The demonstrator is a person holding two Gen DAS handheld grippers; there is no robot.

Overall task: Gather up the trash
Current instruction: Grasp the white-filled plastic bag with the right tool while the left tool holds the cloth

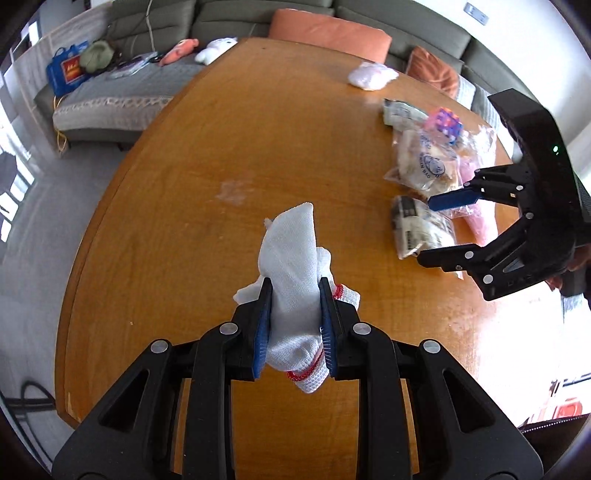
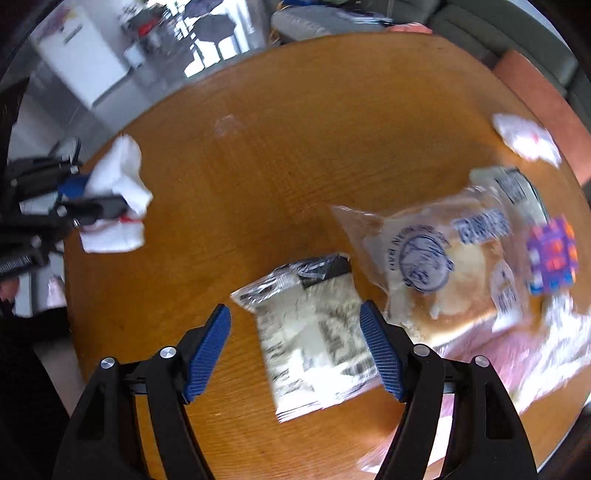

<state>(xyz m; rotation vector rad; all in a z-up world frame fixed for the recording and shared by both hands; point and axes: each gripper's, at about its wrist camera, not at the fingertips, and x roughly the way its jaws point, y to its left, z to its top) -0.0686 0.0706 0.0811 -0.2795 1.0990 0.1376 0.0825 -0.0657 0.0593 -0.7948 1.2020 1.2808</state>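
Note:
My left gripper [image 1: 293, 284] is shut on a crumpled white cloth with red trim [image 1: 291, 266], held a little above the round wooden table [image 1: 207, 147]. The right wrist view has that cloth [image 2: 122, 173] at far left. My right gripper [image 2: 293, 308] stands open, pointing down, its blue pads [image 2: 380, 350] on either side of a silver printed wrapper [image 2: 314, 339] without touching it. From the left wrist the right gripper [image 1: 426, 229] hovers over that wrapper [image 1: 417, 236]. Beside the wrapper lies a bagged bun [image 2: 443, 266].
More litter sits at the table's right side: another wrapper [image 1: 399, 112], a pink bag [image 1: 476, 221], a crumpled white tissue [image 1: 371, 75] and a colourful puzzle cube [image 1: 443, 123]. A grey sofa [image 1: 122, 96] with orange cushions [image 1: 328, 33] curves behind the table.

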